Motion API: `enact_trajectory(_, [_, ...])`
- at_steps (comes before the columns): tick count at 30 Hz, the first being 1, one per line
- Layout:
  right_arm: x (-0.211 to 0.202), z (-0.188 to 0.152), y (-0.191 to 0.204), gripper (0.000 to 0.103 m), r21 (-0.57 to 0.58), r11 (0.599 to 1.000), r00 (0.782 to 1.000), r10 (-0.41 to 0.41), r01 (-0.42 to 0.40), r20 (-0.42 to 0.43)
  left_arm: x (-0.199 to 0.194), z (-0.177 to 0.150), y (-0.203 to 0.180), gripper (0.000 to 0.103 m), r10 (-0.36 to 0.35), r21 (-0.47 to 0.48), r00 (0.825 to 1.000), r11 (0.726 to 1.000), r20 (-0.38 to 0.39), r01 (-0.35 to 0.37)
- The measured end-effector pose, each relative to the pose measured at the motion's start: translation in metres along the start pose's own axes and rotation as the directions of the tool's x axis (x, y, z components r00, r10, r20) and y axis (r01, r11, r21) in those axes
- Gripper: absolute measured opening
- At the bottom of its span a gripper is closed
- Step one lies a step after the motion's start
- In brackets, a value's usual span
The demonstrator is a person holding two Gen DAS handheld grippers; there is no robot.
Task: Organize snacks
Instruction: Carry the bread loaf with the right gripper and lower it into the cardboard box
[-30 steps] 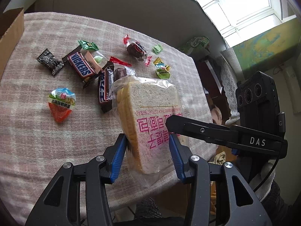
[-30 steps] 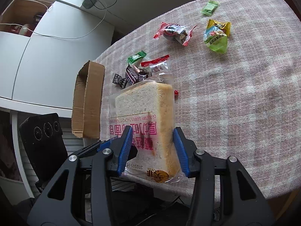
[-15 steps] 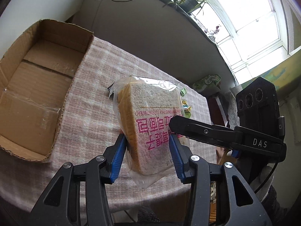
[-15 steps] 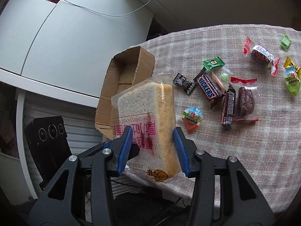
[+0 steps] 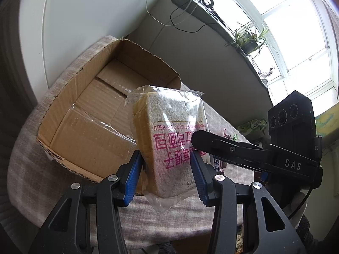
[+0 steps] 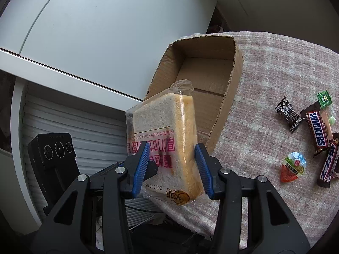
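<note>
Both my sets of fingers pinch the same bag of sliced bread (image 5: 169, 146): my left fingers (image 5: 133, 175) clamp its lower end, my right fingers (image 6: 141, 167) squeeze it from the opposite side. The bread hangs above the worktop (image 6: 264, 139) edge, with the open cardboard box (image 5: 95, 114) at ten o'clock in the left view. A Snickers bar (image 6: 317, 129) lies at three o'clock in the right view
</note>
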State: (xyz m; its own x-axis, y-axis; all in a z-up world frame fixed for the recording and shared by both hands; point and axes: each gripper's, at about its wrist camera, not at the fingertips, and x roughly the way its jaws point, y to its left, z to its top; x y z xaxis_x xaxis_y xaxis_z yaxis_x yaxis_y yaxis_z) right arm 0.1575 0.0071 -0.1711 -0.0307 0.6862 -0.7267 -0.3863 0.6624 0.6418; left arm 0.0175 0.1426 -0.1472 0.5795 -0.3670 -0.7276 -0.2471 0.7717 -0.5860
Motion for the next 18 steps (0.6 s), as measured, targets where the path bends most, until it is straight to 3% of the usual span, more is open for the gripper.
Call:
enact_trajectory(8, [0.035, 0.017, 0.012, 0.048, -0.008, 1.0, 1.0, -0.018, 0.018, -0.011, 0.001, 0.014, 0.023, 0.045, 0.051, -0.019, 0.998, 0.999, 0.019, -0.051])
enact_trajectory(18, [0.042, 0.016, 0.009, 0.048, 0.001, 1.0, 0.999, -0.023, 0.023, -0.023, 0.005, 0.02, 0.034, 0.045, 0.091, -0.011, 0.996, 0.996, 0.016, -0.091])
